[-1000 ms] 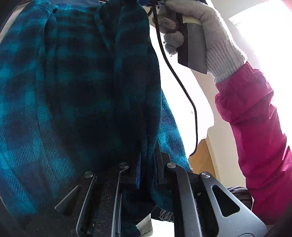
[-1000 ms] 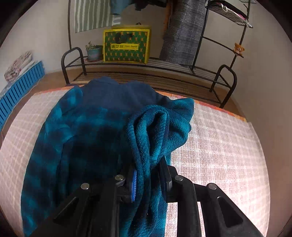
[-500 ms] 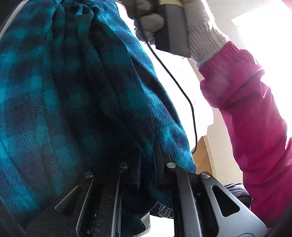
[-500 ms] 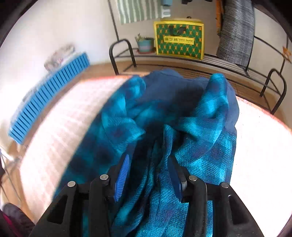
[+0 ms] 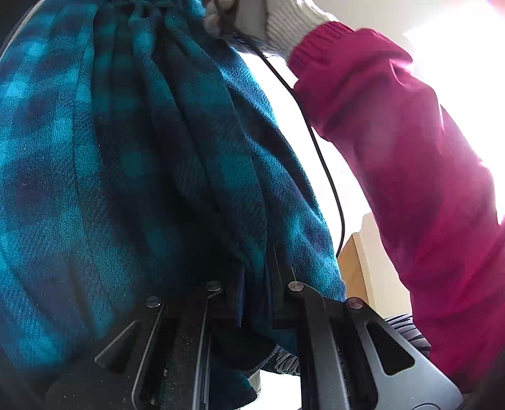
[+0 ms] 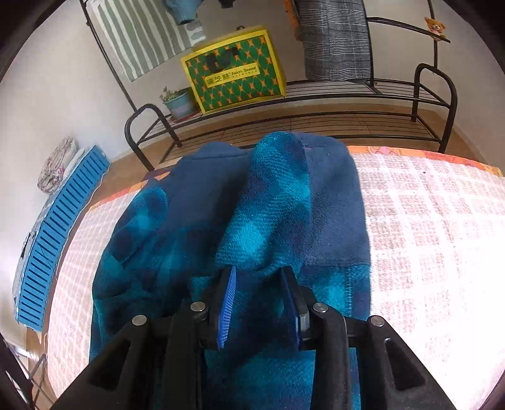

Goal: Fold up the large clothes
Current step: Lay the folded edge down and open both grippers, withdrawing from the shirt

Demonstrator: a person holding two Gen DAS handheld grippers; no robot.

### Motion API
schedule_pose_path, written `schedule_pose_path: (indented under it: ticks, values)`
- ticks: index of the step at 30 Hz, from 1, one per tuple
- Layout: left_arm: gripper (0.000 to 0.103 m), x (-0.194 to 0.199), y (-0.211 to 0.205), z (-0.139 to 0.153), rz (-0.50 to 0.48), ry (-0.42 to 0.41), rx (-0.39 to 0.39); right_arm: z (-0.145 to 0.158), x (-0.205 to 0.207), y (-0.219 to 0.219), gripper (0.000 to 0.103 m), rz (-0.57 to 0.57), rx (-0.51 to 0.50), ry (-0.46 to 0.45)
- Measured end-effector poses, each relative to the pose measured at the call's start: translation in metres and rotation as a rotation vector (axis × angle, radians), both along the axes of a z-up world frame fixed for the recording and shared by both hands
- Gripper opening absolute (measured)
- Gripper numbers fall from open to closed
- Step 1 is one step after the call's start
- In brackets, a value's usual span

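Left gripper (image 5: 257, 277) is clenched on a bunched edge of the teal plaid fleece garment (image 5: 132, 176); the cloth rises from the jaws in gathered pleats, taut toward the gloved right hand (image 5: 277, 15) above. Right gripper (image 6: 258, 299) points down over the fleece; its jaws are closing with a raised ridge of cloth between them, and the pads do not yet appear to press it. The garment (image 6: 274, 214) lies heaped along the far edge of the checked bed cover (image 6: 426, 236), part spilling toward the near left. Judgement: thick, soft, fairly heavy pile, not slippery, not fragile; it drapes and bunches instead of holding a crease. Best held at hems or seams, multiple layers pinched. Beyond: metal rack (image 6: 435, 94), yellow box (image 6: 233, 69).
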State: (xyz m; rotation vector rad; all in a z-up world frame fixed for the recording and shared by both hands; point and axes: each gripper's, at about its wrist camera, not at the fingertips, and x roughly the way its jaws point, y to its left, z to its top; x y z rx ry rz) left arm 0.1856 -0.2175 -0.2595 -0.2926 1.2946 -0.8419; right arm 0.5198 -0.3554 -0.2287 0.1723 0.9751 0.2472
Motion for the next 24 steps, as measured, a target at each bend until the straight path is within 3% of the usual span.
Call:
schedule_pose_path:
  ticks: [3,4,8,11,14,19,21,24]
  values:
    - [0.008,0.000,-0.002,-0.001,0.000,0.004,0.002,-0.016,0.002,0.031,0.033,0.056,-0.148,-0.012]
    - [0.008,0.000,-0.001,0.002,-0.003,0.006,0.001,-0.015,0.002,0.029,0.033,0.061,-0.142,-0.008]
    - [0.008,-0.002,-0.003,0.005,-0.011,-0.003,0.004,0.005,-0.007,-0.013,0.030,-0.011,0.051,0.013]
    - [0.008,-0.003,-0.001,0.006,-0.003,0.000,0.001,0.033,-0.037,-0.044,0.037,-0.048,0.108,-0.028]
    - [0.008,-0.003,0.003,0.008,0.004,0.009,-0.008,0.059,-0.082,-0.070,0.038,-0.038,0.157,-0.033]
    - [0.008,-0.006,0.019,0.006,0.053,0.046,-0.064,0.095,-0.187,-0.098,0.042,-0.016,0.142,-0.042]
    - [0.008,-0.015,0.020,0.006,0.058,0.024,-0.068,0.096,-0.233,-0.104,0.049,-0.009,0.146,-0.029]
    - [0.008,-0.023,0.029,0.016,0.068,-0.005,-0.065,0.079,-0.292,-0.110,0.049,-0.018,0.142,0.017]
